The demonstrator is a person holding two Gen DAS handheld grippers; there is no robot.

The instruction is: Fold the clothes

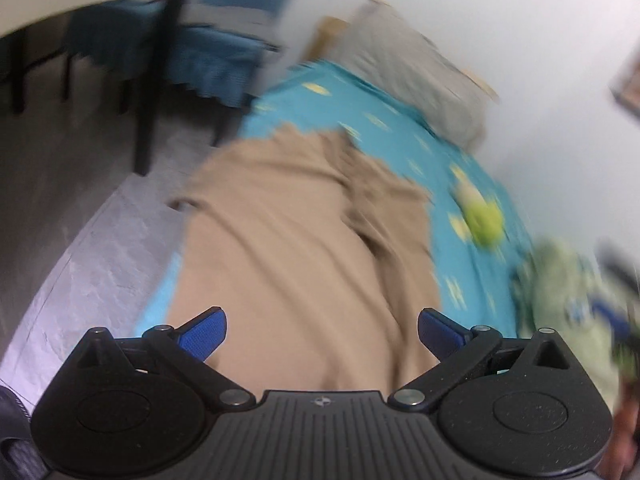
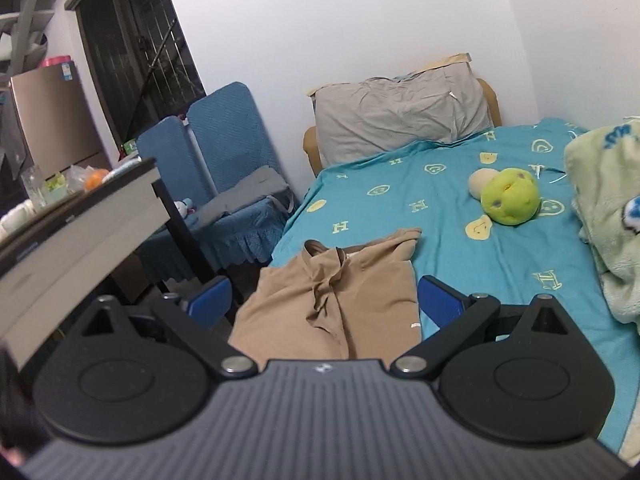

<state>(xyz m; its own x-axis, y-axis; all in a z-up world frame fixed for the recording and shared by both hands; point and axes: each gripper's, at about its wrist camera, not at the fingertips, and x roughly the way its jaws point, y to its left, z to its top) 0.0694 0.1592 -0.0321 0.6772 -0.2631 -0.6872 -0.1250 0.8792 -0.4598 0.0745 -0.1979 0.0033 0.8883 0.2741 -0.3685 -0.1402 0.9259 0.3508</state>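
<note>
- Figure: both wrist views over the bed (image 2: pixel 480 264), with its turquoise sheet. The tan garment (image 2: pixel 332 296) lies near the bed's left edge, toward the foot end, part folded, its creased middle seam running away from me.
- My left gripper (image 1: pixel 322 334) is released: the blue pads stand wide apart above the tan cloth with nothing between them. This view is blurred, so I cannot read fine creases in it.
- My right gripper (image 2: pixel 325 300) is likewise released, its pads framing the garment without touching it.
- Step in hand, as I judge it: choosing the next grasp points for a further fold.
- To do it well, I would lower each gripper to an outer edge of the garment, one per side, and pinch only the top layers, not the sheet.
- I would lift both sides evenly, keeping the fold line straight across the seam.
- Risks: the garment lies close to the bed's left edge and could slide off. The green plush toy (image 2: pixel 510 196) and the pale blanket (image 2: pixel 600 208) sit well apart, toward the right edge.
</note>
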